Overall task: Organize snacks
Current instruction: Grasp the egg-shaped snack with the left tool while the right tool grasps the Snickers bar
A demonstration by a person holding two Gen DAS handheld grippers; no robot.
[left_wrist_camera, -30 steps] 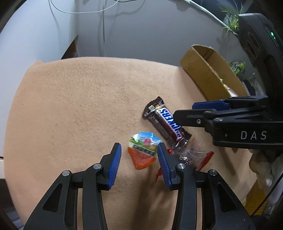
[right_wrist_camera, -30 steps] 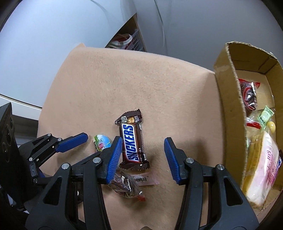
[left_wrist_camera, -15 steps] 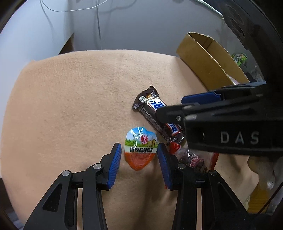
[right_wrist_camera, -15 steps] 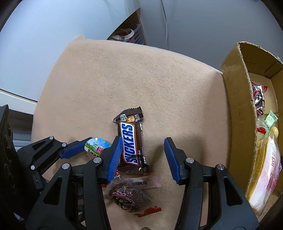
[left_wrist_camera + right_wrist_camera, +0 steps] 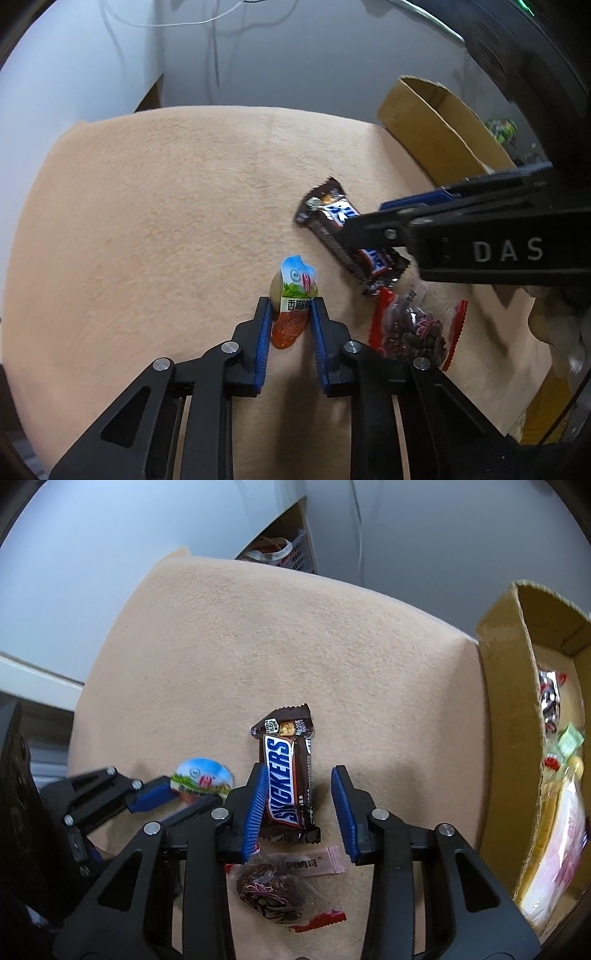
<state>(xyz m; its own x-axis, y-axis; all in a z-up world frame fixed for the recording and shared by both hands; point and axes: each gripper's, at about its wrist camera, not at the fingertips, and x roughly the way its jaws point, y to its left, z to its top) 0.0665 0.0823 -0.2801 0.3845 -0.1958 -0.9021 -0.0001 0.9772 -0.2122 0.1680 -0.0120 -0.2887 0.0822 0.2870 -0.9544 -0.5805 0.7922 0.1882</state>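
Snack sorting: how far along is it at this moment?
Done: several snacks already lie in the cardboard box. In hand: the left gripper is shut on the jelly cup; the right gripper is closing around the Snickers bar, one pad not yet touching. Left: the clear packet of dark candy lies on the tan cloth.
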